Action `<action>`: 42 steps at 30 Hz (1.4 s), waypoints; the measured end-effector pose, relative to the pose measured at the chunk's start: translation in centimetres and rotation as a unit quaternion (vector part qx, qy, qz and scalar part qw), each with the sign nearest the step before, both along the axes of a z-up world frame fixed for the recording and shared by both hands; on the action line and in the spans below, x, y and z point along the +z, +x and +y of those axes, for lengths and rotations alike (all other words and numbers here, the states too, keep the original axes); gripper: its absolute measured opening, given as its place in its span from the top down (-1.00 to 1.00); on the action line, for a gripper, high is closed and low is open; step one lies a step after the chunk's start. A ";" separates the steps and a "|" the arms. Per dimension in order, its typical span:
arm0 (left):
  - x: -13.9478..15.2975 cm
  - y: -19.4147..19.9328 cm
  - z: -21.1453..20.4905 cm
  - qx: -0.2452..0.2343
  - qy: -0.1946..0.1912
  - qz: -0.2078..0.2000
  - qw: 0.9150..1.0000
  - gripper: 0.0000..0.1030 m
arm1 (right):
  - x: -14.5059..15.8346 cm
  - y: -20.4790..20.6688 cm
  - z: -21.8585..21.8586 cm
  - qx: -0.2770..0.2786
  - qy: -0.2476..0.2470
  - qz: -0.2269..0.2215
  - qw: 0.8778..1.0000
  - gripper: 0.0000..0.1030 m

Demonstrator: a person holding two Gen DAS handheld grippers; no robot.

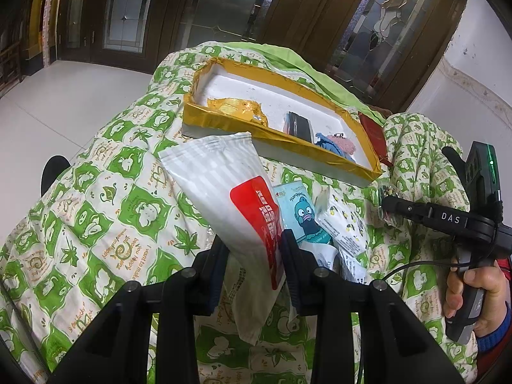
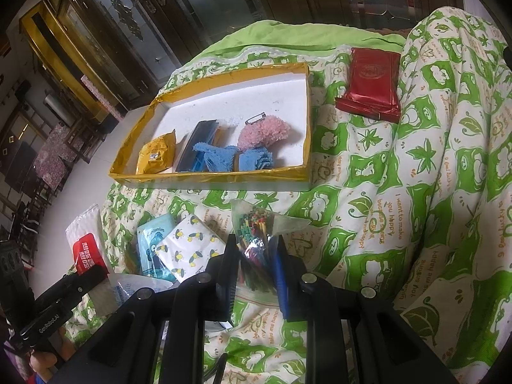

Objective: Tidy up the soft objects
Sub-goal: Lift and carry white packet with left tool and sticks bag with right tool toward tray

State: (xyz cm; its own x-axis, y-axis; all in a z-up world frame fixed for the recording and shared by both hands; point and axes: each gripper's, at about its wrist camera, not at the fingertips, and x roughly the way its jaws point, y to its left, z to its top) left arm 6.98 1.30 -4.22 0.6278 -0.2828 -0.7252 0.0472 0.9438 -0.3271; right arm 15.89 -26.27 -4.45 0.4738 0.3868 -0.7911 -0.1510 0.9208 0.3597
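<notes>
Left wrist view: left gripper (image 1: pixel 252 249) pinches the white-and-red pouch (image 1: pixel 230 185).
Right gripper (image 2: pixel 254 256), lower centre, clamps the clear bag of coloured sticks (image 2: pixel 252 233).

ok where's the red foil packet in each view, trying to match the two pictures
Left wrist view: the red foil packet is right of centre, only partly seen, on the quilt just past the far right corner of the gold-edged tray.
Right wrist view: the packet lies flat at upper right, on the quilt to the right of the tray.
Shared landmark: the gold-edged tray.
</notes>
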 end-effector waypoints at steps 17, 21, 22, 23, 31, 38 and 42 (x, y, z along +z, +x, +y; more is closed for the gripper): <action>0.6 0.3 -0.9 -0.010 0.013 -0.007 1.000 0.37 | 0.8 -0.6 0.1 0.004 0.011 -0.014 1.000 0.57; 1.1 0.7 -1.1 -0.012 0.019 -0.012 1.000 0.37 | 0.9 -0.7 0.1 0.003 0.011 -0.016 1.000 0.57; 1.1 0.7 -1.2 -0.013 0.020 -0.012 1.000 0.37 | 0.9 -0.7 0.1 0.003 0.011 -0.016 1.000 0.57; 1.3 0.8 -1.3 -0.015 0.024 -0.014 1.000 0.37 | 0.9 -0.7 0.1 0.002 0.011 -0.016 1.000 0.57; 2.0 1.1 -1.7 -0.021 0.039 -0.023 0.999 0.37 | 0.9 -0.6 0.1 0.002 0.011 -0.016 1.000 0.57; 2.8 1.7 -2.0 -0.027 0.049 -0.030 0.998 0.37 | 0.9 -0.6 0.0 0.001 0.011 -0.018 1.000 0.57; 3.1 2.1 -2.2 -0.031 0.055 -0.034 0.997 0.37 | 1.0 -0.5 -0.1 -0.002 0.012 -0.020 1.000 0.57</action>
